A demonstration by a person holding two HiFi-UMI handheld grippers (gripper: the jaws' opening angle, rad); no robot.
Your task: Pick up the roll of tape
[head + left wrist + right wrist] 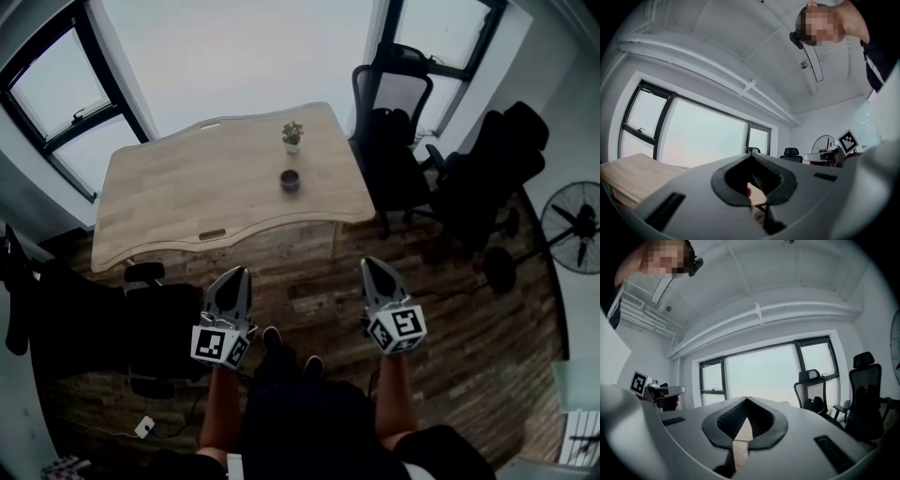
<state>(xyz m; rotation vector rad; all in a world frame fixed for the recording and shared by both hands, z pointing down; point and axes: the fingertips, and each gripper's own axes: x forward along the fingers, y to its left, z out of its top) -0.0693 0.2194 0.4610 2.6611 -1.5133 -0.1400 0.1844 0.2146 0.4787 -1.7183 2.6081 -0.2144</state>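
The roll of tape (290,180), dark and round, lies on the light wooden table (187,187) right of its middle. It is hidden in both gripper views. My left gripper (241,271) and right gripper (368,262) are held side by side over the wood floor, short of the table's near edge and well apart from the tape. Both point level toward the table. The left gripper (751,156) has its jaws closed tip to tip with nothing between them. My right gripper (746,398) is likewise shut and empty.
A small potted plant (292,137) stands just behind the tape. Black office chairs (394,141) crowd the table's right side, with a floor fan (577,220) beyond. Another black chair (150,319) stands at my left. Windows (66,103) line the far wall.
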